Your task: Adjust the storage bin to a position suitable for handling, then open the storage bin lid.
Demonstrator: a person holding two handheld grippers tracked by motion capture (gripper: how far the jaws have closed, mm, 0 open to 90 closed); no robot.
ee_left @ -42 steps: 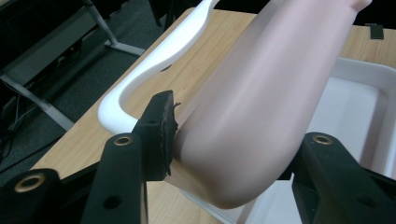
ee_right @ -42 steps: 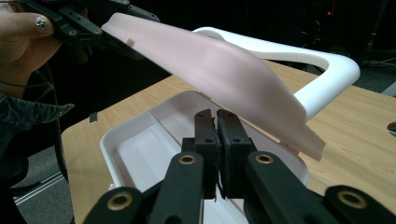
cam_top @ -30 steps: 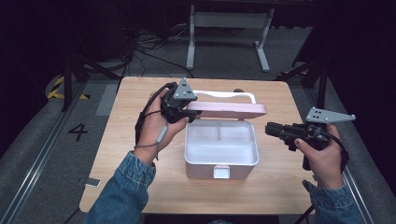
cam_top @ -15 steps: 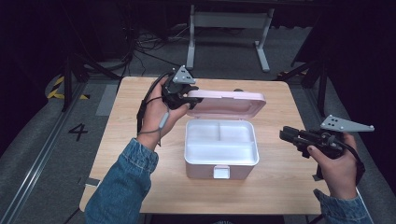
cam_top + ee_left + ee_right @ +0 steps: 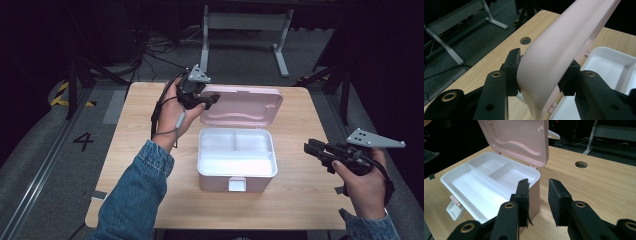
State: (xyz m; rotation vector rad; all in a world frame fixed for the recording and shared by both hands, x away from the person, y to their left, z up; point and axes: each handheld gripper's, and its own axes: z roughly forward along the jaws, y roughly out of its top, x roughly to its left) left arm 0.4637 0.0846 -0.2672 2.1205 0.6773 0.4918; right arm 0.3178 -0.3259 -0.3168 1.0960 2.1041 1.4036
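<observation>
A white box (image 5: 220,181) with inner dividers stands open at the middle of the wooden table (image 5: 140,150). Its pink lid (image 5: 245,106) is tipped up and back on the rear hinge. My left gripper (image 5: 209,100) is shut on the lid's left edge; in the left gripper view both pads press the pink lid (image 5: 559,47) between them. My right gripper (image 5: 311,148) hovers to the right of the box, open and holding nothing. In the right gripper view its jaws point at the box's near corner (image 5: 534,173), with the lid (image 5: 516,137) raised behind.
A small latch (image 5: 237,184) hangs on the box's front wall. A round cable hole (image 5: 581,164) is cut in the table near the back edge. Beyond the table a metal stand (image 5: 245,22) and cables lie on the dark floor.
The left gripper has swung the lid up and back, from nearly edge-on to wide open. The right gripper has drawn away to the right and toward the person.
</observation>
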